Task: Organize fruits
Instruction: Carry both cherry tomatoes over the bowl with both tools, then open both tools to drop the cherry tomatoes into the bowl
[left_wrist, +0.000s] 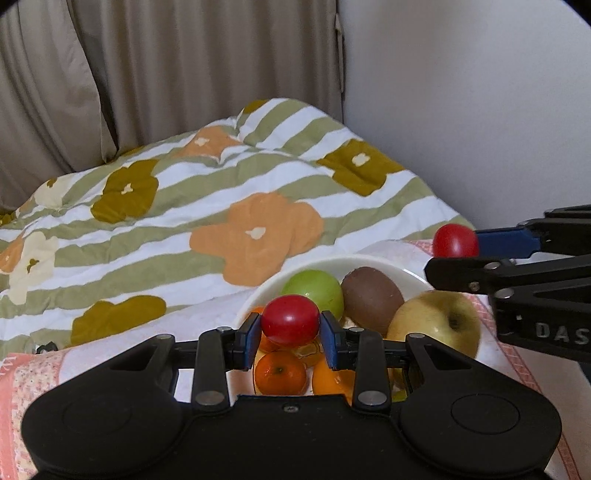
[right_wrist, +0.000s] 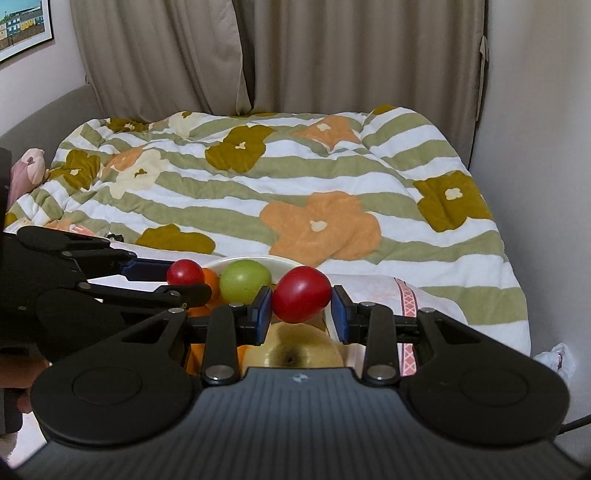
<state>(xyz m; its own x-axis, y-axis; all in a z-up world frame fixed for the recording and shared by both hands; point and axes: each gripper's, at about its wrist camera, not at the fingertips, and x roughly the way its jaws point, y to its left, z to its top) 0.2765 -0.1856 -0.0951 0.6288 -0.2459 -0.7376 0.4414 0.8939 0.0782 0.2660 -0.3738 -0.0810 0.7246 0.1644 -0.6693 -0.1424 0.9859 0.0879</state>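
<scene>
Red stuff first: you've got one red fruit pinched in each gripper.
Left gripper (left_wrist: 290, 325): your blue pads are closed on a red tomato-looking fruit (left_wrist: 290, 320), touching it on both sides and holding it above the bowl.
Right gripper (right_wrist: 302, 308): same deal, clamped on the other red fruit (right_wrist: 302, 294); the left pad touches it, the right pad looks just about on it. From your left camera that fruit (left_wrist: 455, 240) sits at the fingertips coming in from the right.
Bowl (left_wrist: 369, 263): white, right under and ahead of your left fingers.
In the bowl: green apple (left_wrist: 314, 291) just past the left fingertips, brown kiwi (left_wrist: 371, 300) beside it to the right, yellow apple (left_wrist: 437, 323) further right, mandarin (left_wrist: 280, 373) and an orange (left_wrist: 330, 376) below the fingers.
Under your right fingers: the yellow apple (right_wrist: 293, 347) sits directly below the held fruit.
Background: floral striped quilt (left_wrist: 221, 206) ahead, pink patterned cloth (left_wrist: 29, 376) under the bowl.
</scene>
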